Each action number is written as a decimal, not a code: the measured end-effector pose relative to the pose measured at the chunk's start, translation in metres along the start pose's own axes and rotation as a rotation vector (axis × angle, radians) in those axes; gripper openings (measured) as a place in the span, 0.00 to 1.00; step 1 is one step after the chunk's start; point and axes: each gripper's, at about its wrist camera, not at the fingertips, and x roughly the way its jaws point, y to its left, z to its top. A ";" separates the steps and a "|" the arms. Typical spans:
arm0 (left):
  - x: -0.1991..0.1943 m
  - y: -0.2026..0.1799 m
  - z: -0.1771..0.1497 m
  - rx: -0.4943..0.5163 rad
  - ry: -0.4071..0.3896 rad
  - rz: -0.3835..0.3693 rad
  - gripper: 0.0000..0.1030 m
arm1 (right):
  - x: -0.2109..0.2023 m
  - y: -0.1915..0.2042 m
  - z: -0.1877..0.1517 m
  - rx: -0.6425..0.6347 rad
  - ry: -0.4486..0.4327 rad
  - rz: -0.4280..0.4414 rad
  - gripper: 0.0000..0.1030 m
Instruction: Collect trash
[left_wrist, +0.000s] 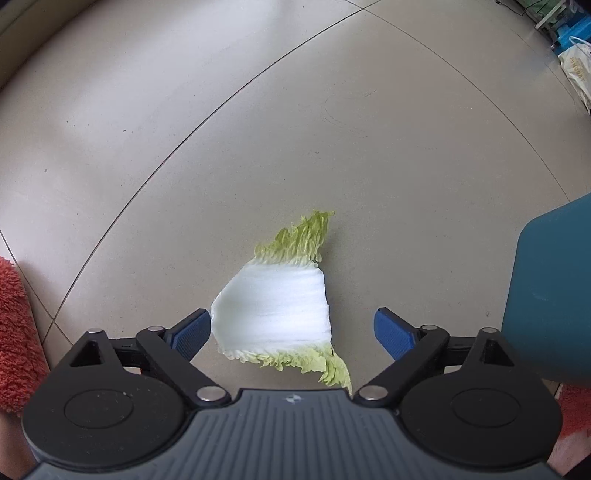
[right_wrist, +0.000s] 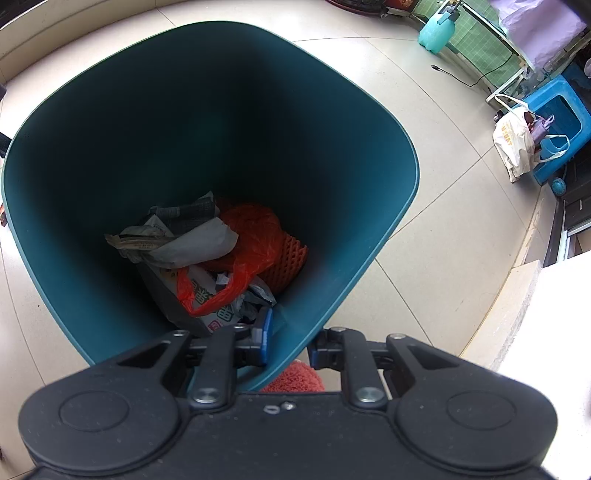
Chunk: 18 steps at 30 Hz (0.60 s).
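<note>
Left gripper (left_wrist: 291, 332) points down at the tiled floor (left_wrist: 258, 129) with its two blue ribbed pads spread wide, and one cabbage leaf (left_wrist: 275, 314) lies flat between them: a broad, glossy white rib with frilled pale-green edges at its far and near ends. One pad (left_wrist: 192, 334) sits just at the leaf's edge, though whether it touches is unclear; the other stands clear of it. Right gripper (right_wrist: 286, 339) is clamped on the near rim of one teal plastic bin (right_wrist: 207, 129), one pad inside the smooth wall and one outside. At the bin's bottom lie crumpled paper (right_wrist: 184, 236), an orange plastic bag (right_wrist: 251, 240), an orange foam net (right_wrist: 291, 258) and a printed wrapper (right_wrist: 207, 299). That bin's wall also shows at the right edge of the left view. Fuzzy coral fabric (left_wrist: 14, 332) shows at that view's left edge. Beyond the bin stand a blue stool (right_wrist: 561, 122), a white tote bag (right_wrist: 515, 142) and a turquoise spray bottle (right_wrist: 437, 31).
</note>
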 end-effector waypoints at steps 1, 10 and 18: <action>0.007 0.004 0.002 -0.015 0.004 -0.001 1.00 | 0.000 0.001 0.000 0.000 0.000 0.000 0.18; 0.044 0.012 0.007 -0.032 0.041 -0.009 1.00 | 0.000 0.001 0.001 -0.010 0.004 -0.005 0.18; 0.067 0.005 0.006 -0.002 0.071 0.095 1.00 | 0.000 0.001 0.001 -0.009 0.004 -0.004 0.18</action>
